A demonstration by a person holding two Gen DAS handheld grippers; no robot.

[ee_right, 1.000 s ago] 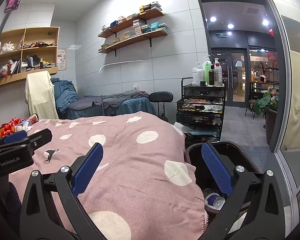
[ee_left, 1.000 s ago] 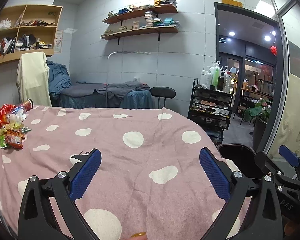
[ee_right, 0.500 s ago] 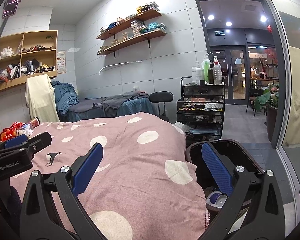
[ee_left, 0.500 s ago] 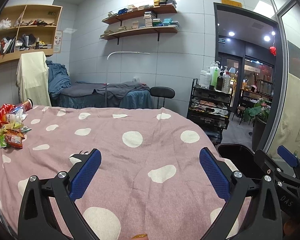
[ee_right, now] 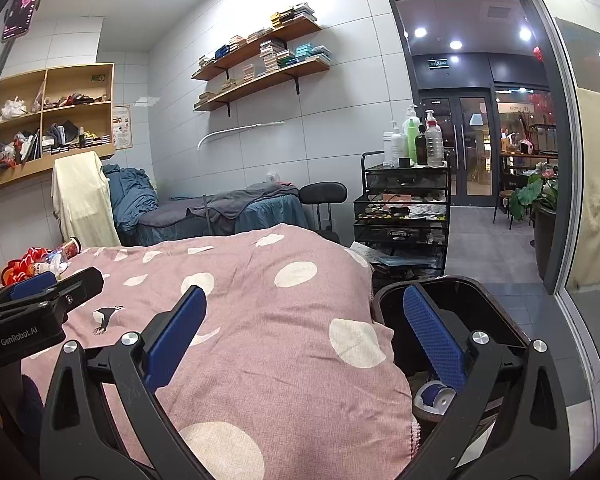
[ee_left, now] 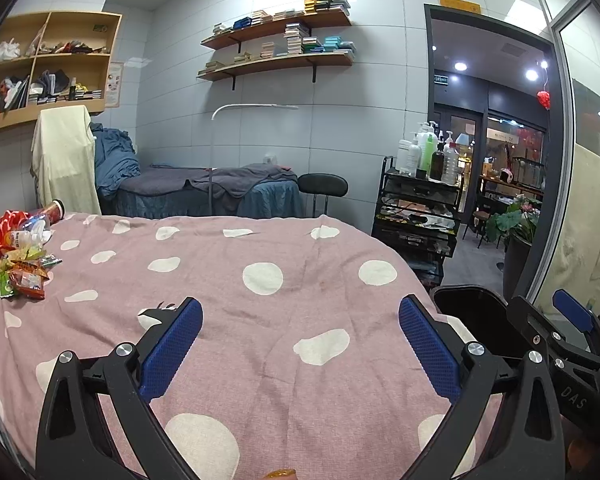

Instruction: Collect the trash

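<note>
Both grippers, left gripper [ee_left: 300, 344] and right gripper [ee_right: 304, 332], gape wide, empty, above the spotted blanket [ee_left: 284, 280]; black bin [ee_right: 460, 300] beside its right edge; wrappers [ee_left: 20, 268] far left.

The blanket [ee_left: 284, 360] is matt pink woven cloth with white dots. Far left, the wrappers [ee_left: 20, 276] look like glossy crinkled plastic. The bin [ee_right: 496, 320] on the right is smooth, shiny dark plastic. Far shelves [ee_left: 276, 64] are plain wood; the wall tiles [ee_left: 352, 128] are glossy.
</note>
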